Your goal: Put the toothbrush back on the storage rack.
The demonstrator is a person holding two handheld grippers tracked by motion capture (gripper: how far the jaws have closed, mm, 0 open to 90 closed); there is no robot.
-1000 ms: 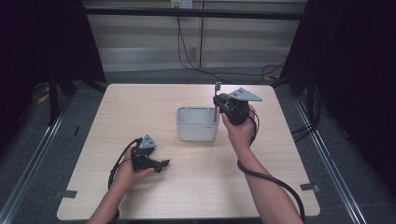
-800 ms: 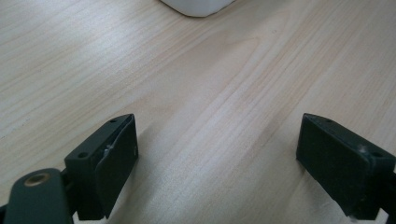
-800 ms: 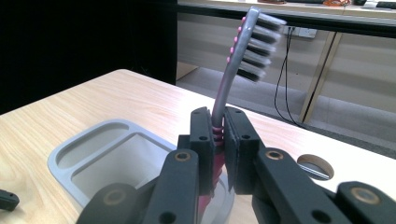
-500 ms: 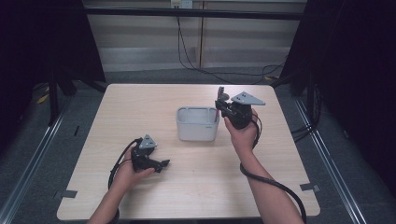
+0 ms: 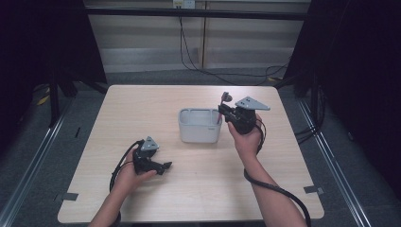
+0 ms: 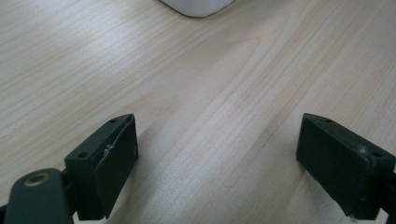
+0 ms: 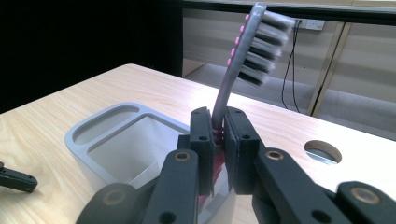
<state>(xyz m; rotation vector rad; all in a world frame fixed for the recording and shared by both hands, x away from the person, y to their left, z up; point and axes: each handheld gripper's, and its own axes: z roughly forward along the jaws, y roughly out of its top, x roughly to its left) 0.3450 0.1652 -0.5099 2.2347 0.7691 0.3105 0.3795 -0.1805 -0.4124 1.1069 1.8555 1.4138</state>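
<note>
A grey toothbrush (image 7: 243, 51) with pink dots on its neck stands upright, bristle head up, clamped between the jaws of my right gripper (image 7: 219, 140). In the high view that gripper (image 5: 226, 112) hovers at the right rim of a grey rectangular holder (image 5: 198, 126) in the middle of the table, and the toothbrush (image 5: 226, 98) rises above it. The holder (image 7: 116, 135) has a narrow slot and a larger square compartment. My left gripper (image 5: 163, 166) rests low over the table's front left, open; in its own view its fingers (image 6: 105, 163) are wide apart over bare wood.
The light wooden table (image 5: 142, 104) has a round cable hole (image 7: 323, 151) near the right gripper. Cables hang behind the table's far edge (image 5: 189, 52). Dark curtains flank both sides.
My right gripper has shifted slightly right and lifted with the toothbrush beside the holder. The left gripper has stayed put.
</note>
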